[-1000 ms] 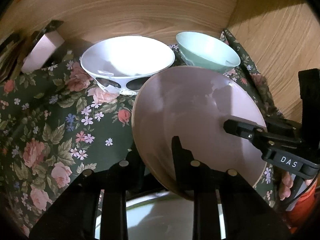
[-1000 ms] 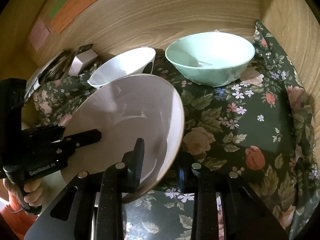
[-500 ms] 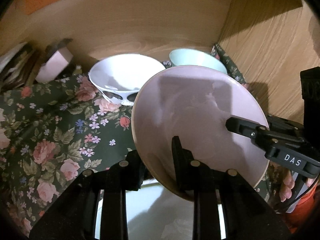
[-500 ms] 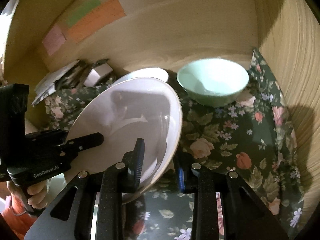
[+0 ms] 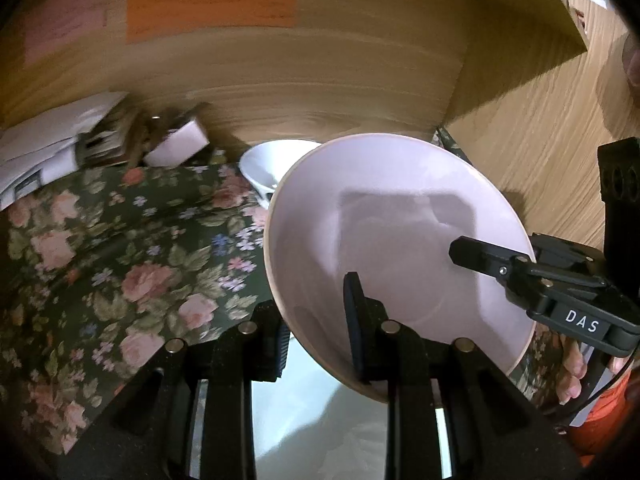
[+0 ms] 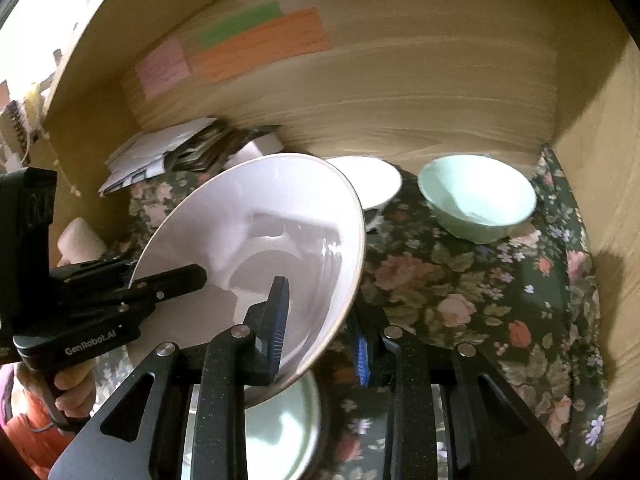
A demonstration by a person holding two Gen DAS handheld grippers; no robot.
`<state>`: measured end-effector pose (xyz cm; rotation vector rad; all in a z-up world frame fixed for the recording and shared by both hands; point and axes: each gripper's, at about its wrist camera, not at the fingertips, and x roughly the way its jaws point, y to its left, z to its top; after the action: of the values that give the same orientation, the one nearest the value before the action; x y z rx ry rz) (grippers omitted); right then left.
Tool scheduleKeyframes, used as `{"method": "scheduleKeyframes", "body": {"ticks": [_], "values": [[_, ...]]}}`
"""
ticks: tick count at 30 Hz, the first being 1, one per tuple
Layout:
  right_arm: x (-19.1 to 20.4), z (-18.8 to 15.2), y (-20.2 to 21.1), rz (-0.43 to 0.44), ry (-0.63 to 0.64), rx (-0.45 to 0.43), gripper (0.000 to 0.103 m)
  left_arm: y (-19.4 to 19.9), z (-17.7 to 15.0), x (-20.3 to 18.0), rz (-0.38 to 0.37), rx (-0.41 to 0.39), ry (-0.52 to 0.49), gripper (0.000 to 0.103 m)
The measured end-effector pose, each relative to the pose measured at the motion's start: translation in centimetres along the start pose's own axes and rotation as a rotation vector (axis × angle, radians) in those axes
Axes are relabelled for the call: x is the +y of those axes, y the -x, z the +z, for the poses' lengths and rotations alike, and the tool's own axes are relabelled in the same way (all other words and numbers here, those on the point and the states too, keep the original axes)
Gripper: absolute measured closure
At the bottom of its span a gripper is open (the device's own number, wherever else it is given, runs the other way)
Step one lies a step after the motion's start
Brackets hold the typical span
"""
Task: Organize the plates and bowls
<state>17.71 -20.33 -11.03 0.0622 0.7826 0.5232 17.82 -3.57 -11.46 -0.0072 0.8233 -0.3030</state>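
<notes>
**Pink Bowl Held by Both Grippers Above the Floral Cloth**

Wood-grain panels are closing in the back and right side of the space, with green, orange and pink notes (image 6: 256, 46) sticking to the back panel. Dark floral cloth (image 6: 480, 292) is covering the surface below. Loose papers (image 5: 44, 148) and a small pale box (image 5: 178, 146) are lying against the back wall at the left.

Two empty bowls are sitting on the cloth near the back: a white bowl (image 6: 370, 180) and, beside it toward the right corner, a mint-green bowl (image 6: 478, 200). A pale plate (image 6: 288, 428) is lying low beneath the raised pink bowl (image 5: 396, 248), which is tilting with nothing inside.

Both grippers are pointing downward and clamping the pink bowl's rim from opposite sides. The left gripper (image 5: 320, 332) is pinching the near-left edge, one finger inside and one outside. The right gripper (image 6: 320, 320) is gripping the opposite edge likewise. A hand (image 6: 70, 390) is wrapping the left gripper's handle.
</notes>
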Motion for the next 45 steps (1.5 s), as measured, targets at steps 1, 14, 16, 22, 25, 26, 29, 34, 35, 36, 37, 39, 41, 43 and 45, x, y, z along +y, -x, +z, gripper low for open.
{"method": "scheduleKeyframes", "body": {"ticks": [1, 14, 16, 22, 25, 26, 29, 34, 35, 36, 37, 39, 41, 43, 45], "values": [[0.5, 0.0, -0.1, 0.007, 0.008, 0.000, 0.077, 0.2, -0.2, 0.2, 0.004, -0.003, 0.005, 0.079], [6.7, 0.1, -2.2, 0.100, 0.115, 0.036, 0.077, 5.0, -3.9, 5.5, 0.083, -0.052, 0.110, 0.079], [7.6, 0.0, -2.6, 0.113, 0.133, 0.046, 0.077, 5.7, -4.6, 6.4, 0.097, -0.060, 0.126, 0.079], [10.4, -0.3, -4.0, 0.168, 0.178, 0.081, 0.077, 7.6, -6.6, 9.4, 0.150, -0.071, 0.181, 0.079], [12.0, -0.6, -5.1, 0.195, 0.203, 0.109, 0.077, 8.3, -7.6, 10.7, 0.171, -0.072, 0.205, 0.079], [12.3, -0.7, -5.3, 0.201, 0.209, 0.117, 0.077, 8.6, -8.0, 11.1, 0.179, -0.072, 0.215, 0.079], [13.6, -0.9, -6.3, 0.221, 0.234, 0.148, 0.077, 9.5, -9.0, 12.4, 0.200, -0.071, 0.241, 0.079], [15.4, -1.3, -7.6, 0.237, 0.275, 0.194, 0.077, 10.5, -10.4, 14.3, 0.227, -0.070, 0.284, 0.079], [15.7, -1.3, -7.8, 0.239, 0.283, 0.203, 0.077, 10.7, -10.7, 14.6, 0.231, -0.069, 0.292, 0.079], [16.0, -1.4, -8.1, 0.241, 0.290, 0.211, 0.077, 10.8, -10.9, 14.9, 0.234, -0.069, 0.298, 0.079], [16.3, -1.5, -8.3, 0.241, 0.297, 0.219, 0.077, 10.9, -11.1, 15.1, 0.236, -0.068, 0.303, 0.079], [16.7, -1.8, -8.7, 0.240, 0.307, 0.234, 0.077, 10.9, -11.5, 15.6, 0.239, -0.065, 0.312, 0.079], [17.1, -2.0, -9.3, 0.239, 0.316, 0.251, 0.077, 10.8, -12.0, 16.0, 0.241, -0.060, 0.321, 0.079], [17.4, -2.3, -10.0, 0.239, 0.325, 0.275, 0.077, 10.5, -12.4, 16.4, 0.243, -0.054, 0.330, 0.079], [17.7, -2.7, -10.7, 0.236, 0.335, 0.296, 0.077, 10.4, -12.8, 16.8, 0.243, -0.048, 0.339, 0.079]]}}
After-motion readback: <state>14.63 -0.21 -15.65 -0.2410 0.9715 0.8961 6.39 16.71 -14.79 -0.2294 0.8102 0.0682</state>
